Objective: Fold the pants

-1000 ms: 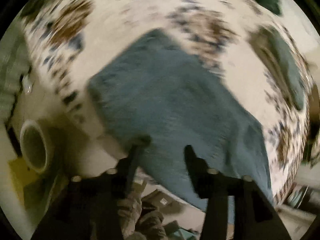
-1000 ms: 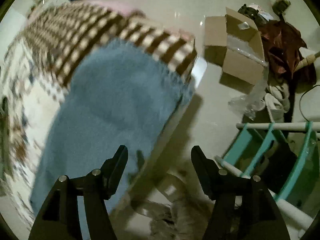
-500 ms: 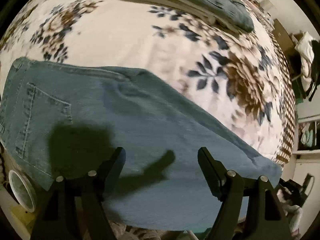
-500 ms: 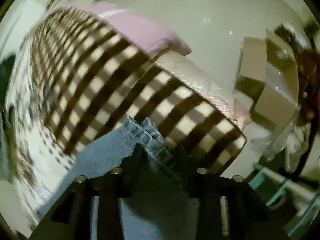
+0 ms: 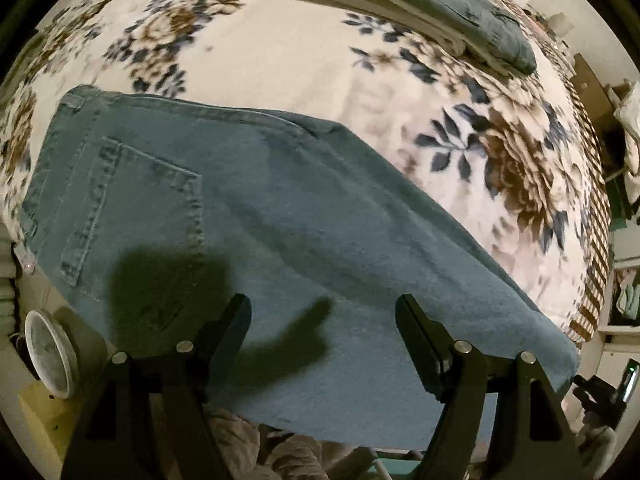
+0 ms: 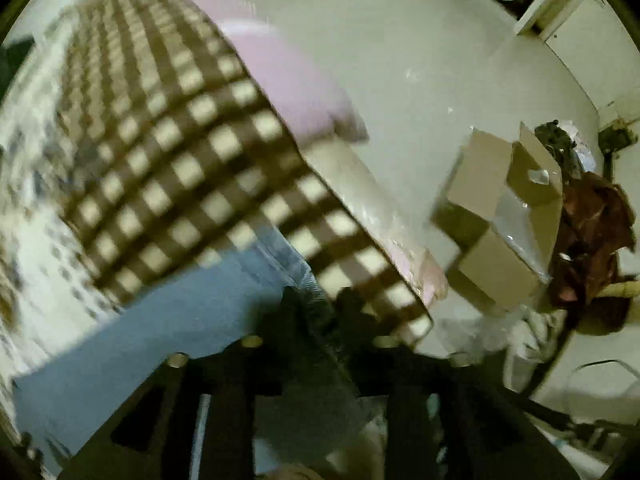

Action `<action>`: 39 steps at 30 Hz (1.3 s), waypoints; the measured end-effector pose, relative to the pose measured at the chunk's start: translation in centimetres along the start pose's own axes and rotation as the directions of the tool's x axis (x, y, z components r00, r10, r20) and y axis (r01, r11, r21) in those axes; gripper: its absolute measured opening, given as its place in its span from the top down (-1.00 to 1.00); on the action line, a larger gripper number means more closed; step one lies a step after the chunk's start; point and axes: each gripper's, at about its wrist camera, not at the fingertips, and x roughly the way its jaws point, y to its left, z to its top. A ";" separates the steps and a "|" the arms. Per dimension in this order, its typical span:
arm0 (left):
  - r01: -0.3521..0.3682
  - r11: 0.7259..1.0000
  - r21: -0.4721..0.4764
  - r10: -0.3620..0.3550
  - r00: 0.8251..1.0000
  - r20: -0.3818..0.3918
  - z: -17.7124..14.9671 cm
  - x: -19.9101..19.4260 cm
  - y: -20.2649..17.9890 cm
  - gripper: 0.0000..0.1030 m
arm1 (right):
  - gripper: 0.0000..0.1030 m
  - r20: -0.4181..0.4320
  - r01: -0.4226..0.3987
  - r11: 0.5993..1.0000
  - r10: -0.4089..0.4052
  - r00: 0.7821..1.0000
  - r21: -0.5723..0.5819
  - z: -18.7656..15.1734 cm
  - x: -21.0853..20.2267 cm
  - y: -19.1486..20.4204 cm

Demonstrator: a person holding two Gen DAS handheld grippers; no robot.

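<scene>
— What do the grippers look like?
— The left gripper (image 5: pixel 323 322) has two matte black angular fingers (image 5: pixel 424 338), each arm with two round silver screws.
— And the right gripper (image 6: pixel 320 312)?
— Same black build and pale screws, blurred.

Dim, yellowish room light; hard gripper shadow on the jeans (image 5: pixel 304 240). Right wrist view badly motion-blurred, both fisheye edges warped.
</scene>
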 end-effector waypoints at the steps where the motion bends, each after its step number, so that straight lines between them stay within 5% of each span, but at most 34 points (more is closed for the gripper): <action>1: -0.004 1.000 -0.001 0.004 1.000 0.007 0.0 -0.2 0.3 -0.42 | 0.11 0.018 -0.017 1.000 0.017 1.000 0.003 -0.1 -1.2 0.2; 4: -0.019 1.000 -0.015 0.019 1.000 0.022 0.3 -0.9 1.6 -0.42 | -0.10 0.076 -0.130 0.990 0.134 0.988 -0.060 -1.4 -6.5 3.9; 7: -0.040 0.999 -0.035 0.041 0.998 0.037 1.2 -1.1 3.3 -0.42 | -0.16 -0.052 -0.309 0.925 0.305 0.951 -0.221 -3.9 -8.7 12.0; 9: -0.066 0.997 -0.043 0.068 0.997 0.046 2.0 -0.7 4.5 -0.42 | -0.16 -0.229 -0.468 0.830 0.414 0.881 -0.303 -5.7 -8.6 19.3; 11: -0.086 0.995 -0.050 0.088 0.995 0.041 3.0 0.0 5.8 -0.42 | -0.16 -0.376 -0.602 0.728 0.485 0.790 -0.326 -8.2 -7.9 27.6; 14: -0.103 0.993 -0.059 0.104 0.994 0.019 4.4 1.3 8.0 -0.42 | -0.16 -0.485 -0.687 0.617 0.499 0.719 -0.384 -10.4 -6.4 38.1; 16: -0.101 0.993 -0.068 0.101 0.995 0.000 5.2 2.2 9.4 -0.42 | -0.16 -0.529 -0.687 0.581 0.452 0.718 -0.437 -12.7 -5.3 43.4; 22: -0.087 0.990 -0.115 0.079 0.994 -0.079 6.7 4.8 12.7 -0.42 | -0.13 -0.553 -0.593 0.492 0.243 0.797 -0.637 -17.0 -1.7 51.6; 24: -0.066 0.989 -0.131 0.054 0.994 -0.091 6.8 5.3 13.3 -0.42 | 0.09 -0.542 -0.568 0.460 0.202 0.816 -0.683 -18.8 -1.7 52.6; 27: -0.049 0.991 -0.124 0.037 0.994 -0.099 6.9 5.6 13.6 -0.42 | 0.86 -0.505 -0.535 0.436 0.193 0.841 -0.723 -20.2 -1.7 53.2; 34: -0.017 0.993 -0.115 0.005 0.995 -0.103 7.1 4.9 15.2 -0.42 | 0.96 -0.419 -0.510 0.504 0.291 0.860 -0.697 -20.0 -3.8 51.6; 37: -0.019 0.993 -0.116 0.008 0.995 -0.098 7.5 4.5 15.7 -0.42 | 1.00 -0.292 -0.424 0.566 0.313 0.904 -0.707 -18.9 -5.3 51.5; 39: -0.016 0.993 -0.120 0.004 0.995 -0.098 7.7 4.3 15.9 -0.42 | 1.00 -0.317 -0.460 0.614 0.335 0.887 -0.642 -16.5 -5.0 50.4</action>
